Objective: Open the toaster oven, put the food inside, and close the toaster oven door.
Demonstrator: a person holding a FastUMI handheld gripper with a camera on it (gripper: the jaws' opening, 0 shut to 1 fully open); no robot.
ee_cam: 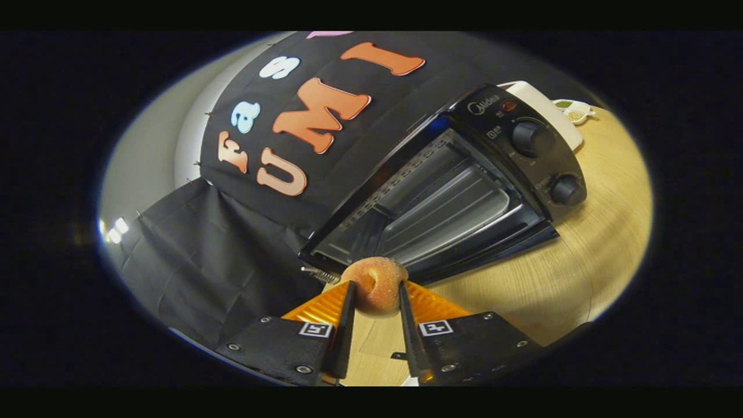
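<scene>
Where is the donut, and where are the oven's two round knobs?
Donut (375, 284): gripper view, its sugary front, held between the fingers.
Upper knob (531, 138): gripper view, its round face.
Lower knob (566, 189): gripper view, its round face.

Dim warm light, strong fisheye bending and tilt, bright glare spots (116, 229) at nine o'clock, perhaps lamps, soft sheen on wooden table (603, 220) at three o'clock, edges smeared, slight overall blur, centre sharpest

One toaster oven (458, 191), two knobs (531, 138), one doughnut (375, 284), one white board (545, 107).
</scene>
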